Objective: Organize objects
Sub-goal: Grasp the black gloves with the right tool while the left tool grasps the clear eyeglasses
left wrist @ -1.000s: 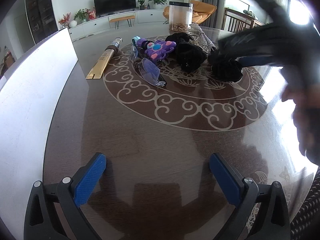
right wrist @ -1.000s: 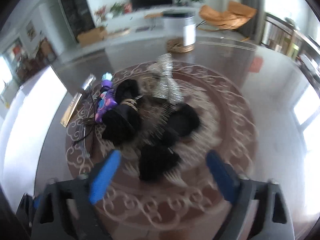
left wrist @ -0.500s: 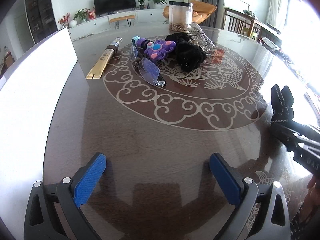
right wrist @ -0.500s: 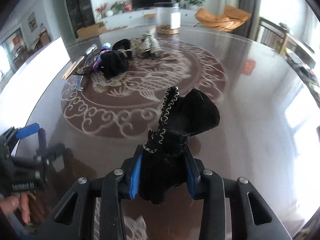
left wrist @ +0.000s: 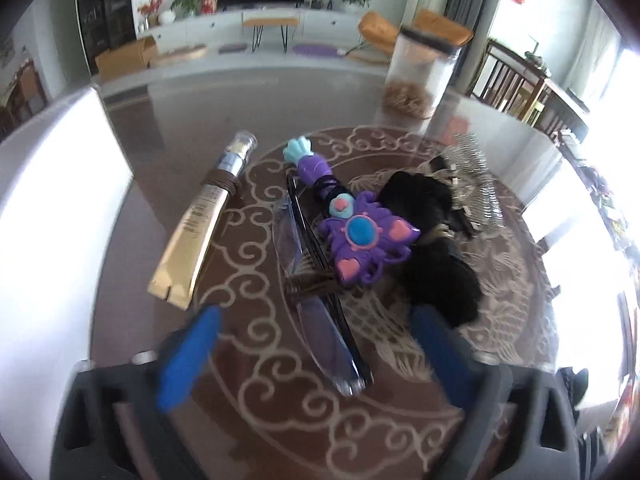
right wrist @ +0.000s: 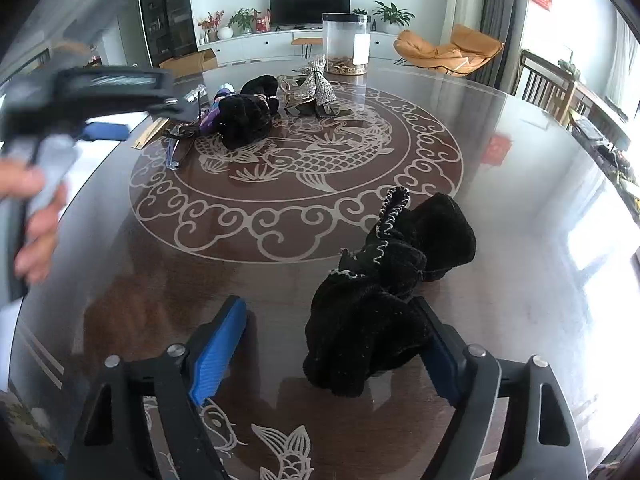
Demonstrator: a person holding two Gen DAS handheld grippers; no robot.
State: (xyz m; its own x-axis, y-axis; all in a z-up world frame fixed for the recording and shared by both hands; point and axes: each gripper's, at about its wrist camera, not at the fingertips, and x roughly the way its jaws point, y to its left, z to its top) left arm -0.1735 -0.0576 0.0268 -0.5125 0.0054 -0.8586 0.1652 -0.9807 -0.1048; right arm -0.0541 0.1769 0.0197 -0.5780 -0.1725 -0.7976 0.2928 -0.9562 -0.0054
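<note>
Your right tool has let go since half a sec ago: then it was clamped on the black velvet pouch, now its jaws stand wide and the pouch lies on the table, touching the right pad, well apart from the pile. So one item looks sorted, rest to go. Your left tool has swung in over the pile, jaws wide, holding nothing (view is motion-blurred); the glasses lie between its pads, w/ the purple toy, gold tube and another black pouch just beyond. Table is dark, glossy, w/ a pale scroll-and-fish inlay. Living rm behind: TV, orange chair, clear jar.
</note>
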